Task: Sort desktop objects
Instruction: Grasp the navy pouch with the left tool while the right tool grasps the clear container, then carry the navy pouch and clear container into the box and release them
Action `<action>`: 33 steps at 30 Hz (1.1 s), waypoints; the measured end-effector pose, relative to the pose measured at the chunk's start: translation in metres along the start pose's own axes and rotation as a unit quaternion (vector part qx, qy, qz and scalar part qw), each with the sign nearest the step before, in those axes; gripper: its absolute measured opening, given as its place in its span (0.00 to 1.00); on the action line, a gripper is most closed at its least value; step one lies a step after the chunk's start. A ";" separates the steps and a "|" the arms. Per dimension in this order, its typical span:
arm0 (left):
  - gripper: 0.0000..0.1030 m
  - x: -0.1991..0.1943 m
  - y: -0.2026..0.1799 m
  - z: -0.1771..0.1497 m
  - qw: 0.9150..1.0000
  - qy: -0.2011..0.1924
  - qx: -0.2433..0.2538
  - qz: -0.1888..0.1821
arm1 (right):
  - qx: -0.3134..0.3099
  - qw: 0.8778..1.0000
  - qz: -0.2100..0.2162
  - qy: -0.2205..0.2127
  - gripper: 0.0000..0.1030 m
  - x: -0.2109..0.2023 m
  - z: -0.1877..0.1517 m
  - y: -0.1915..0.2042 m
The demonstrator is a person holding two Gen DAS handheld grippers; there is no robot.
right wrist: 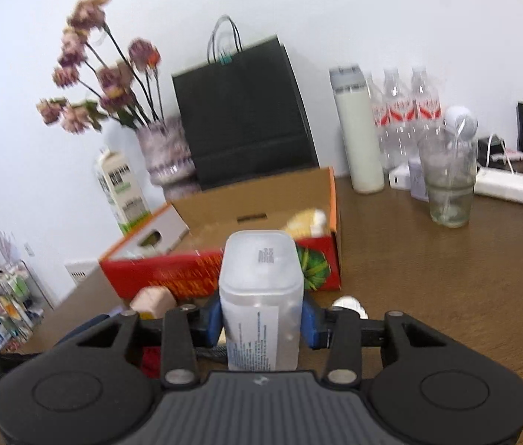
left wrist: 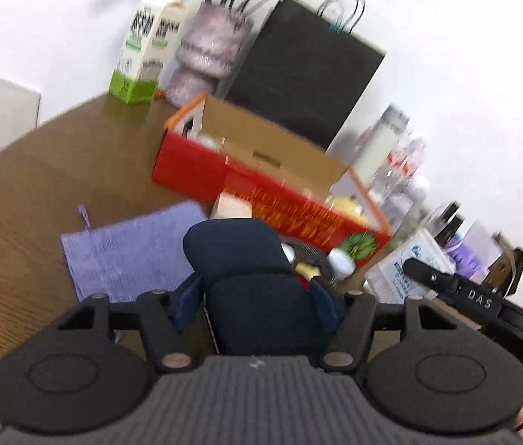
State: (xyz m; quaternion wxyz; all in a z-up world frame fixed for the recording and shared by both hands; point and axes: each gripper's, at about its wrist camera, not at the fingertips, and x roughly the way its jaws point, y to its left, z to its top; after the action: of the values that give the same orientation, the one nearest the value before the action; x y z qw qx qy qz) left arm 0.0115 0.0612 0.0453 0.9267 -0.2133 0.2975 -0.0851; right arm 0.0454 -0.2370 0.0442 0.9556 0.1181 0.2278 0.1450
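Note:
My left gripper (left wrist: 257, 289) is shut on a dark navy soft pouch (left wrist: 250, 274) and holds it above the table in front of the red cardboard box (left wrist: 261, 189). My right gripper (right wrist: 261, 320) is shut on a translucent white plastic container (right wrist: 261, 289) with a printed label, held in front of the same open red box (right wrist: 194, 270). A yellow-white object (right wrist: 307, 222) lies inside the box. A purple cloth (left wrist: 127, 248) lies flat on the table left of the left gripper. A pale pink block (right wrist: 153, 300) sits by the box front.
A black paper bag (right wrist: 242, 118), a flower vase (right wrist: 164, 155) and a milk carton (right wrist: 122, 193) stand behind the box. A white bottle (right wrist: 359, 133), water bottles (right wrist: 406, 111), a glass (right wrist: 447, 185) and a power strip (right wrist: 510, 185) stand at the right on the wooden table (right wrist: 447, 278).

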 end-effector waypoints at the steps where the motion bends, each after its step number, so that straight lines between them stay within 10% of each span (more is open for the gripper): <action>1: 0.62 -0.005 0.000 0.005 1.000 -0.006 0.000 -0.003 | 0.001 1.000 0.004 -0.005 0.38 -0.004 0.004 0.002; 7: 0.58 -0.010 0.001 0.070 0.998 -0.022 0.021 -0.049 | -0.007 1.000 0.023 -0.017 0.38 -0.005 0.044 0.010; 9: 0.23 0.001 -0.001 0.099 0.998 -0.038 0.044 -0.041 | -0.010 1.000 0.016 -0.021 0.38 0.004 0.063 0.008; 16: 0.08 0.085 -0.014 0.160 0.993 -0.015 0.105 -0.048 | 0.009 1.000 -0.011 -0.015 0.38 0.079 0.115 -0.014; 24: 0.84 0.103 0.033 0.100 0.958 0.146 0.184 -0.166 | 0.001 0.999 0.031 0.036 0.40 0.088 0.073 -0.019; 33: 0.89 0.087 0.051 0.050 0.886 0.220 0.368 -0.176 | 0.034 0.994 0.108 0.011 0.39 0.062 0.065 -0.016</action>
State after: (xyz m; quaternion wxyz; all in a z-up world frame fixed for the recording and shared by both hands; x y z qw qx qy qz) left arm 0.1126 0.0996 0.0139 0.8191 0.1186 0.3986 -0.3951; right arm 0.1325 -0.2412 0.0712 0.9273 0.1729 0.2287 0.2406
